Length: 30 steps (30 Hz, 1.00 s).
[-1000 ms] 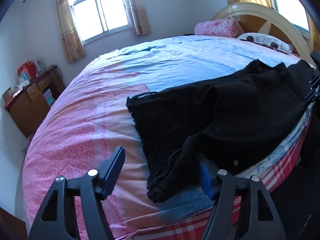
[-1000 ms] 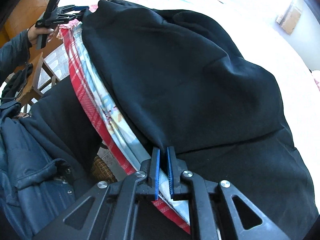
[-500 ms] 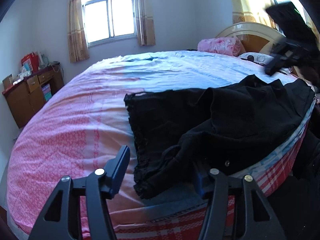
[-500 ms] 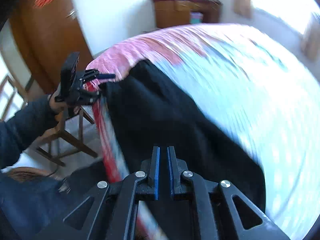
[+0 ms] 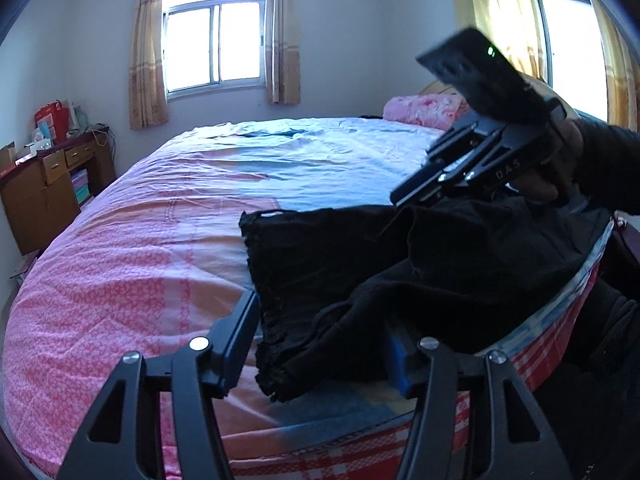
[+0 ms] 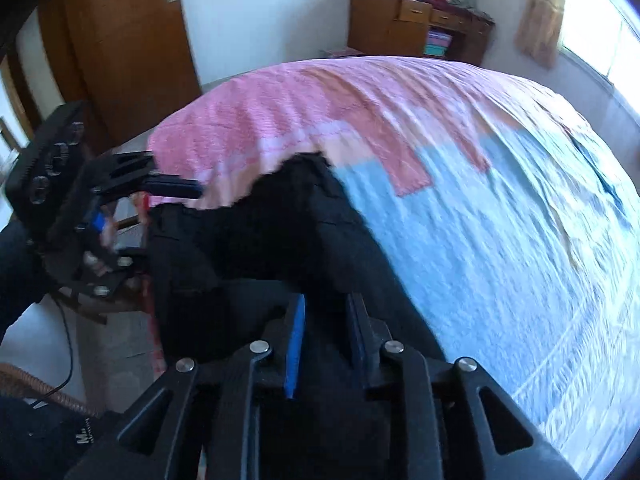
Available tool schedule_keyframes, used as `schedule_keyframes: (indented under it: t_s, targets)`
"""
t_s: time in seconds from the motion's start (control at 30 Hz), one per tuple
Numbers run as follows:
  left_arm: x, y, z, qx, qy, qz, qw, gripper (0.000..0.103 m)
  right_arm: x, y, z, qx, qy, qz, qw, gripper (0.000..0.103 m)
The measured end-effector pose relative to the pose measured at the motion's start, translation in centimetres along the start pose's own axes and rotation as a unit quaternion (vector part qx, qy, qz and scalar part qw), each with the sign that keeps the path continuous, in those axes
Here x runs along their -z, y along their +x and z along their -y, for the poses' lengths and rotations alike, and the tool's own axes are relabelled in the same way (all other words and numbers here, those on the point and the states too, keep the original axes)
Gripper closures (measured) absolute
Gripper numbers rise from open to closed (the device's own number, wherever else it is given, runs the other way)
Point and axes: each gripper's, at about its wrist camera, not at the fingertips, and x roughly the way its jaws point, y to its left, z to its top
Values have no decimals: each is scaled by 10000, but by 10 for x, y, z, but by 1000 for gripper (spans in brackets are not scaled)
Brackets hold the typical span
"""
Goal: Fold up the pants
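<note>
Black pants (image 5: 360, 264) lie rumpled along the near edge of the bed (image 5: 140, 248), one leg doubled over the other. My left gripper (image 5: 320, 348) is open at the bed's edge, with the pants' frayed end lying between its fingers and the pads off the cloth. In the left wrist view my right gripper (image 5: 404, 198) hovers over the pants' far side, held by a hand (image 5: 548, 176). In its own view the right gripper (image 6: 324, 320) points down at the pants (image 6: 260, 248); its jaws are opening, with black cloth showing in the gap. The left gripper (image 6: 168, 204) sits at the pants' end.
The bed has a pink and blue cover with a red plaid side (image 5: 360, 440). A pink pillow (image 5: 424, 108) lies by the headboard. A wooden cabinet (image 5: 48, 184) stands against the wall left of the bed. A brown door (image 6: 112, 48) is behind the left gripper.
My right gripper has swung from the pants' edge at the bedside across the pants toward the left gripper, and its jaws have parted. The left gripper's jaws narrowed a little and it tilted upward.
</note>
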Motion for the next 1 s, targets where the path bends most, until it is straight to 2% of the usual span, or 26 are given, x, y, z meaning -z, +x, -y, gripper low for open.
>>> schedule_keyframes:
  t_s: [0.17,0.33,0.43,0.53,0.63,0.7,0.83,0.93,1.0]
  targets:
    - [-1,2,2,-31,-23,14,10000,43,10,-1,23,128,306,-74,9994,79]
    - [-3,-4,9,-56,38,34,10000,43,20,-24,41,293,498,118,9983,79]
    - [-6,-7,12,-46,41,89,9999,43,29,-51,57,523,620,202,9965,79]
    - [-9,-7,13,25,-42,132,9999,43,38,-97,78,874,768,378,9925,79]
    - [-10,-5,14,30,-96,125,9999,43,47,-155,109,1219,1086,664,9843,79]
    - [-10,-3,14,52,-188,100,9998,43,51,-191,125,1611,1200,814,9762,79]
    - [-9,1,14,27,-288,37,9996,43,56,-248,159,2198,1656,1063,9555,64]
    - [-11,3,17,-27,-287,3,9996,43,56,-267,181,2326,2023,1321,9421,63]
    - [-11,4,19,-92,-263,-3,9996,43,56,-262,186,2142,2235,1385,9407,62]
